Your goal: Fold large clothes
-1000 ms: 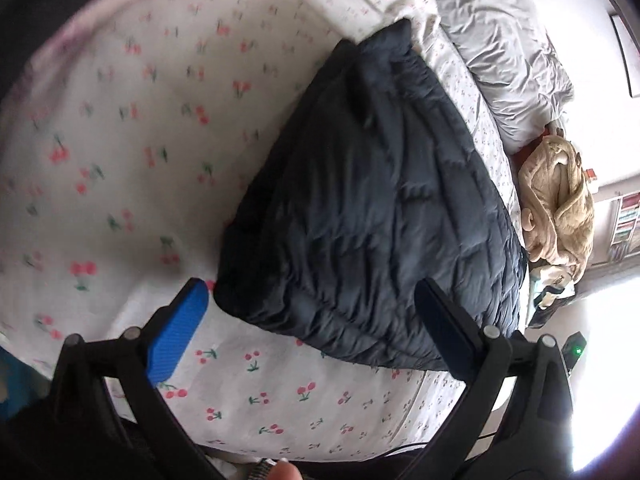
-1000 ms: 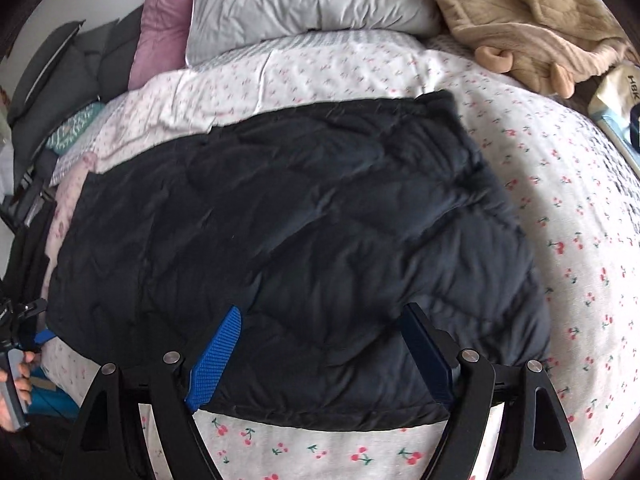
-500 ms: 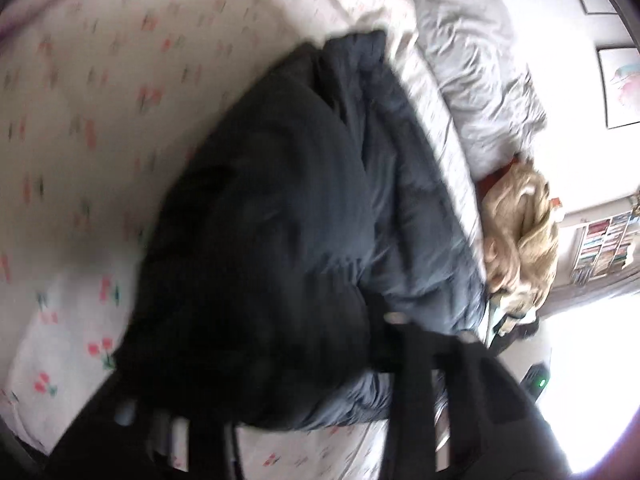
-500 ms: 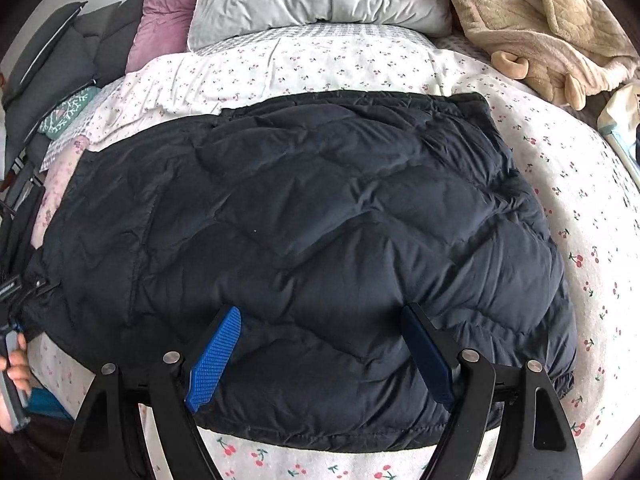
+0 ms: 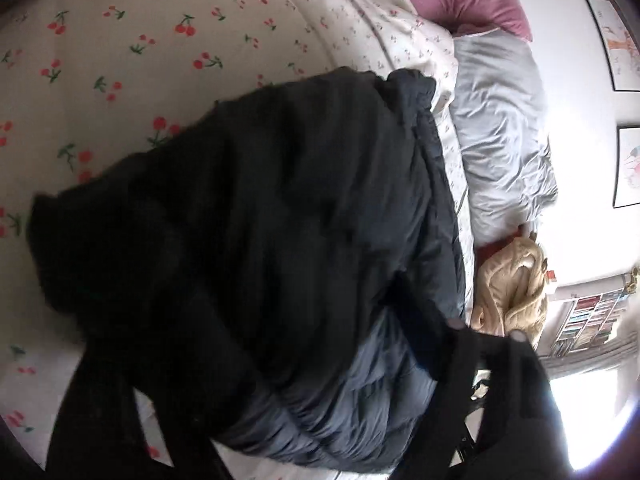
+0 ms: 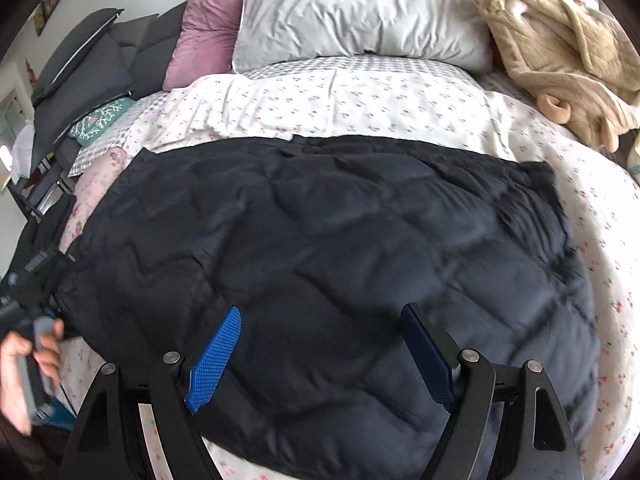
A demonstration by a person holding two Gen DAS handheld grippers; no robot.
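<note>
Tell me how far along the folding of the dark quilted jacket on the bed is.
Early to midway, as far as the views show. Looks done: the dark quilted jacket lies spread across the cherry-print bedspread. In hand: in the left wrist view a fold of it is bunched up over the left gripper, whose jaws are opening; a grip cannot be told. The right gripper hovers open above it. Left: further folds.

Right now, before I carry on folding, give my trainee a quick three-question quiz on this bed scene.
1. True or false: the right gripper is clamped on the dark quilted jacket.
2. Which lies nearest the grey pillow? A) pink pillow B) teal cushion
3. Fill in: the bedsheet is printed with small red ____.

Key: 1 false, its jaws stand apart above the jacket. 2 A. 3 cherries.
</note>
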